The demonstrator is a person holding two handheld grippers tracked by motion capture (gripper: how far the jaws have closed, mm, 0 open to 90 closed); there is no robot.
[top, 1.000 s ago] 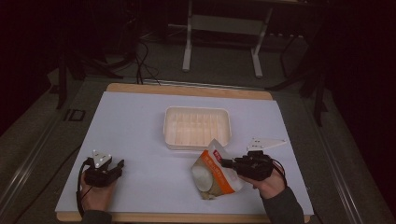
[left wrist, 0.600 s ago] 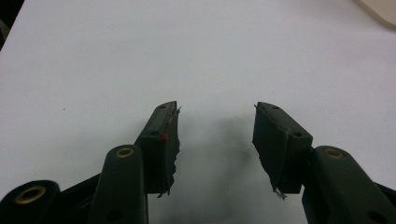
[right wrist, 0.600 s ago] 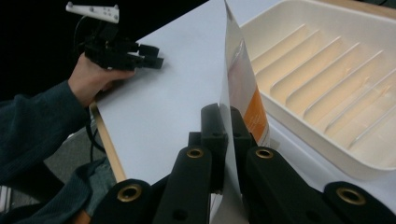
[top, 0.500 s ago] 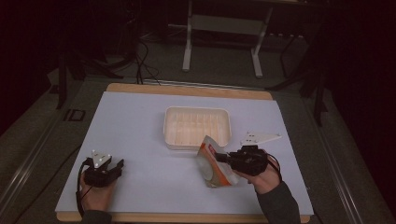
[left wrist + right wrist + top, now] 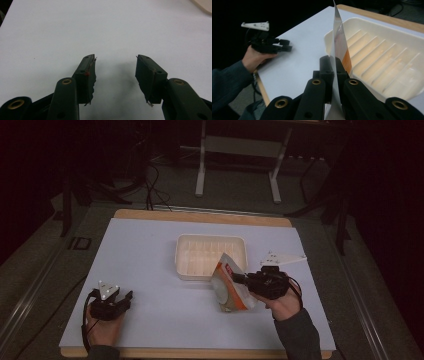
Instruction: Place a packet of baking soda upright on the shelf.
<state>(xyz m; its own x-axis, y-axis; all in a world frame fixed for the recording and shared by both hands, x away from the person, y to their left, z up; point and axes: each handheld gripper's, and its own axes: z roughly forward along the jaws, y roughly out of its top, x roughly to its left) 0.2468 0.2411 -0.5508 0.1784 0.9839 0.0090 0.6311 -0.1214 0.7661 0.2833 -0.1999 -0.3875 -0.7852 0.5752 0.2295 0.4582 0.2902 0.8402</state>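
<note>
A white and orange snack bag [image 5: 229, 287] hangs just above the table, tilted, with my right gripper [image 5: 241, 279] shut on its edge. In the right gripper view the jaws pinch the bag's thin silver edge [image 5: 338, 47], and my right gripper [image 5: 332, 65] points toward the cream ribbed tray [image 5: 384, 57]. The tray [image 5: 184, 255] sits at the table's middle, just behind the bag. My left gripper [image 5: 126, 296] rests low at the front left of the table, open; my left gripper [image 5: 115, 68] has nothing but bare white table between its jaws.
The white table top [image 5: 150, 250] has a wooden rim [image 5: 200, 215] at the far side. Beyond it stand a metal stand [image 5: 235, 160] and cables on a dark floor. The left hand and its gripper [image 5: 268, 45] appear far off in the right gripper view.
My right gripper has lifted the bag and tipped it up, moving it closer to the tray. The left gripper has stayed put.
</note>
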